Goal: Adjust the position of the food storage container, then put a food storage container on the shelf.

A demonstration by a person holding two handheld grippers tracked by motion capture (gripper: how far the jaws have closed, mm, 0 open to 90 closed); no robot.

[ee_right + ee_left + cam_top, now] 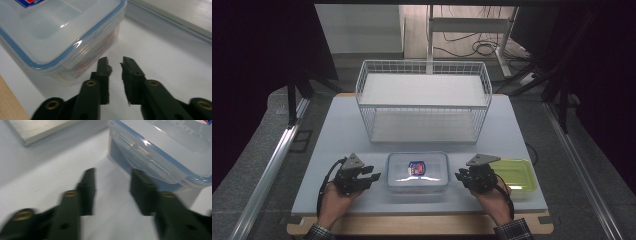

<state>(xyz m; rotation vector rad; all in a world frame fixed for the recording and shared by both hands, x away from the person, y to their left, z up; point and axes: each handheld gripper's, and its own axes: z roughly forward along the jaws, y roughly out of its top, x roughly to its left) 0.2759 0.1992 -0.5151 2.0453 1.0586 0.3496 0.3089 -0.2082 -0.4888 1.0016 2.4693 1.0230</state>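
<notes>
Lidded container [417, 172] between left hand-held gripper [373, 176] and right hand-held gripper [459, 175], untouched.

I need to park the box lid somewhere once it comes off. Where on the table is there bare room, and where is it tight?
Bare table lies left of the wire basket, and a narrower strip to its right. The front is crowded: the clear container sits between the left tool and right tool, with the green lid beside the right tool.
</notes>
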